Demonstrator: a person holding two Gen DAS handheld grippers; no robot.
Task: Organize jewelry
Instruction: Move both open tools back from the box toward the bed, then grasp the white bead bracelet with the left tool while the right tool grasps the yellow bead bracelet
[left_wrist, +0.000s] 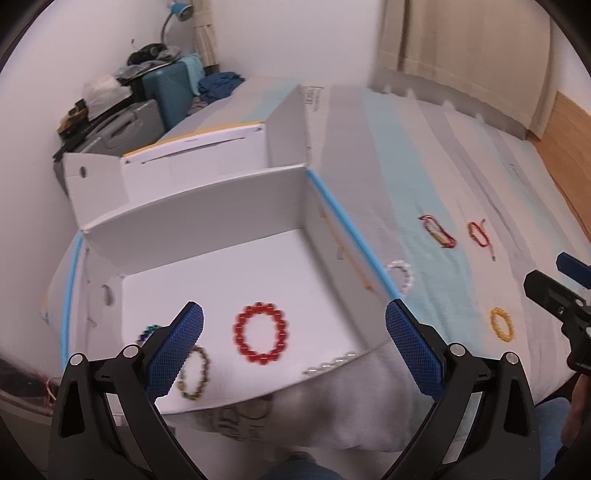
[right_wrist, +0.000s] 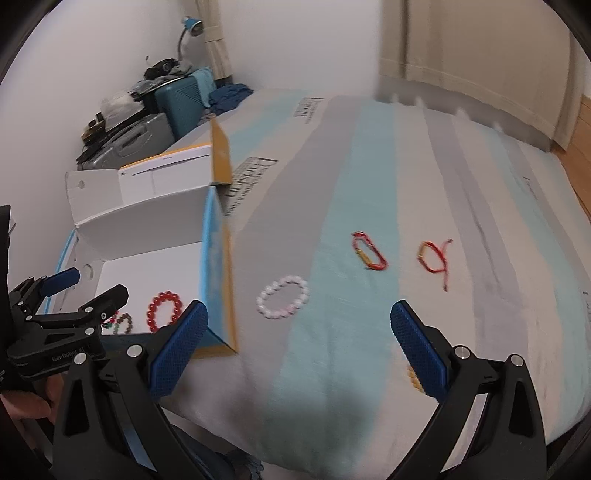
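Both your left gripper (left_wrist: 294, 341) and right gripper (right_wrist: 300, 341) gape wide, holding nothing. Reach for the white bead bracelet (right_wrist: 283, 298) carefully: it lies just beside the box (right_wrist: 218, 266), so a finger may catch that wall.

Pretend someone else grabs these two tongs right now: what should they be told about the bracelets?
Left tongs: open, empty, over the white box.
Right tongs: open, empty, over the bedspread.
Done: the red bead bracelet and a dark multicolour bracelet lie in the box; a clear beaded piece shows at its near edge, and something is partly hidden behind a left finger.
Left on the bedspread: white bead bracelet, two red-and-yellow cord bracelets, yellow bead bracelet.
The white bracelet looks closest to the right tongs.
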